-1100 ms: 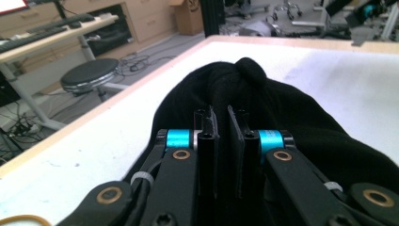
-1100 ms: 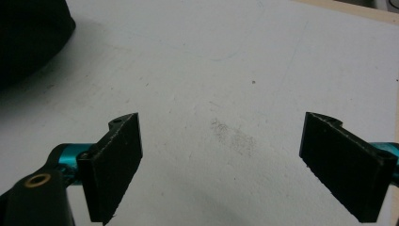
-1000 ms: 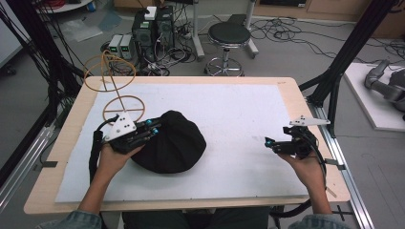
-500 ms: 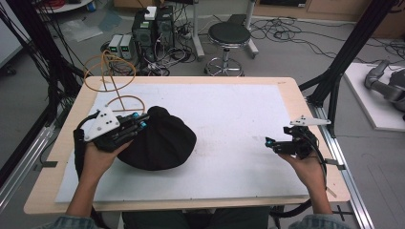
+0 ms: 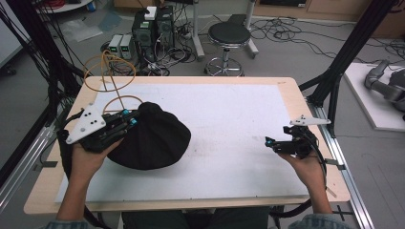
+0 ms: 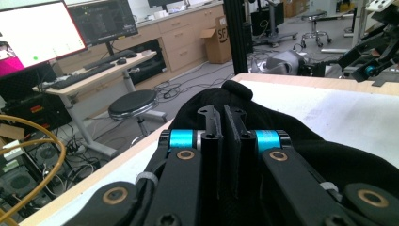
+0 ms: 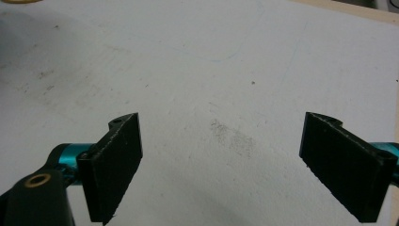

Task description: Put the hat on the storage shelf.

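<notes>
So the black cloth bag [image 5: 152, 137] is slumped on the white mat [image 5: 229, 119], toward the left part of the bench [image 5: 291, 90]. The left gripper [image 5: 128, 118] is at the bag's left edge with its jaws pinched together on a fold of the fabric. The right gripper [image 5: 270, 142] hovers well off to the right of the bag, over bare mat, jaws spread wide apart. A loop of yellow cable [image 5: 107, 76] sits just behind the bag.

One black cloth [image 5: 153, 138], one white mat [image 5: 239, 124], one stool [image 5: 229, 36] — and two monitors [image 6: 42, 35].
</notes>
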A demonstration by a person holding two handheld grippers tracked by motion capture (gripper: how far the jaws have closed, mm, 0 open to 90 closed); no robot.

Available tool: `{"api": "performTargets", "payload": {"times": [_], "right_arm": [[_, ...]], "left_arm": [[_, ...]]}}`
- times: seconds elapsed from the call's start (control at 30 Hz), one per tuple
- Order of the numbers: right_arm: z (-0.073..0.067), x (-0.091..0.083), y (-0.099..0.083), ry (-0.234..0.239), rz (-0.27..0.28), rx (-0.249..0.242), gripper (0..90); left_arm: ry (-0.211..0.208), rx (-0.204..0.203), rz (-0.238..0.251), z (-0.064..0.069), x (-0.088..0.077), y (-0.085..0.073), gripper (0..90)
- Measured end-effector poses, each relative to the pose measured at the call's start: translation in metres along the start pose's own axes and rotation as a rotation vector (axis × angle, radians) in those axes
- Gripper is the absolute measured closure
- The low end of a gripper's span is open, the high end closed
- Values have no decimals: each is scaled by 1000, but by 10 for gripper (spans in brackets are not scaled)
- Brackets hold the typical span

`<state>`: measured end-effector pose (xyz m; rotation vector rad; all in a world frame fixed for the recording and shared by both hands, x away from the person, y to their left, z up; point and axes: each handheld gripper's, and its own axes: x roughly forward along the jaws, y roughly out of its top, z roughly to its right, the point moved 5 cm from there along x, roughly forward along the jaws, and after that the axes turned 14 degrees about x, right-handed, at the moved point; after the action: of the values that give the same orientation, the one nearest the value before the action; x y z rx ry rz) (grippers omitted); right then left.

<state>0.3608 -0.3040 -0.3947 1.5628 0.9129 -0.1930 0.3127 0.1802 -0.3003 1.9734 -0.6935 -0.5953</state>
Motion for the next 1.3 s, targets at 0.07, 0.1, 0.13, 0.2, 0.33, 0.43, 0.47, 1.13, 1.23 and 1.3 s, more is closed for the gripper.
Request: {"api": "performTargets", "payload": {"times": [0.07, 0.1, 0.13, 0.2, 0.33, 0.43, 0.47, 1.13, 1.23, 1.3], "right_arm": [[0, 0, 0, 3, 0, -2, 134], [0, 0, 0, 3, 0, 1, 135], [0, 1, 0, 4, -3, -1, 134], [0, 1, 1, 6, -4, 0, 134], [0, 1, 2, 6, -2, 5, 134], [0, 1, 3, 8, -1, 6, 134], [0, 1, 3, 8, -1, 6, 134], [0, 3, 2, 9, -6, 2, 134], [0, 3, 2, 9, -6, 6, 134], [0, 3, 2, 9, -5, 6, 134]], "left_arm": [[-1, 1, 4, -1, -3, 3, 853], [1, 1, 9, -1, -5, 4, 853], [2, -4, 11, -2, -7, 6, 853], [6, -15, 22, -4, -10, 8, 853], [26, -23, 40, -9, -17, 13, 855], [38, -35, 65, -13, -25, 19, 859], [51, -21, 48, -15, -27, 21, 859], [84, -26, 24, -31, -37, 19, 863], [92, -24, 28, -35, -43, 24, 863], [99, -23, 30, -37, -47, 27, 863]]}}
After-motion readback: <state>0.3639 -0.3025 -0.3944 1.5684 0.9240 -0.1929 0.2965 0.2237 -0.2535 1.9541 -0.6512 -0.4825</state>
